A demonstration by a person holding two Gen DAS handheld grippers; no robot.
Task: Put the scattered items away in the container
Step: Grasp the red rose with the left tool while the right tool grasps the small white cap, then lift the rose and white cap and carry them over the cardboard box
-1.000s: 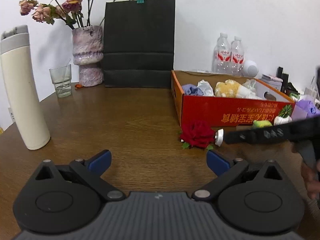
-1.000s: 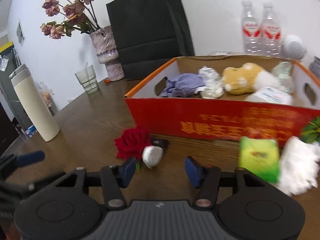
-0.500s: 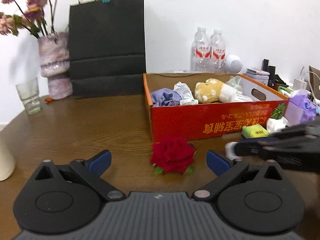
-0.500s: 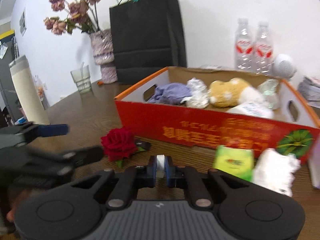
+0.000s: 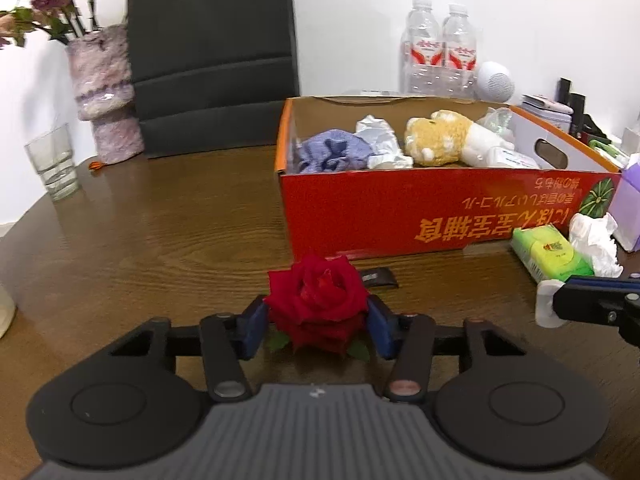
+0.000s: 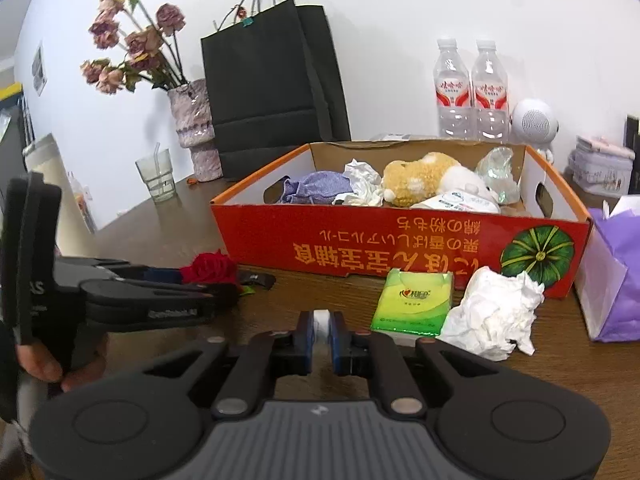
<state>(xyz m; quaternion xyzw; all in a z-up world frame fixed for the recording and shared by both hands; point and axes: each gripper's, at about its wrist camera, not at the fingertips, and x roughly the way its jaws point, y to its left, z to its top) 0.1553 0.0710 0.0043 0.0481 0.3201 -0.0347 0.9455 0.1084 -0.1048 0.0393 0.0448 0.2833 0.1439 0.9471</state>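
Observation:
My left gripper (image 5: 318,326) has its blue pads closed against both sides of a red rose (image 5: 318,300) on the wooden table, in front of the red cardboard box (image 5: 440,212). My right gripper (image 6: 321,330) is shut on a small white object (image 6: 321,322) held above the table; that object also shows in the left wrist view (image 5: 545,307). The box (image 6: 400,246) holds a plush toy (image 6: 416,178), a blue cloth and crumpled paper. A green tissue pack (image 6: 414,300) and a crumpled white tissue (image 6: 494,314) lie before the box. A small black item (image 5: 376,278) lies behind the rose.
A black paper bag (image 5: 212,56), a vase with dried flowers (image 5: 106,92) and a glass (image 5: 52,166) stand at the back left. Two water bottles (image 5: 442,54) and a white speaker (image 5: 496,84) stand behind the box. A purple bag (image 6: 616,276) is at the right.
My left gripper moved forward to the rose and closed on it. My right gripper closed on the white object and drew right, away from the rose.

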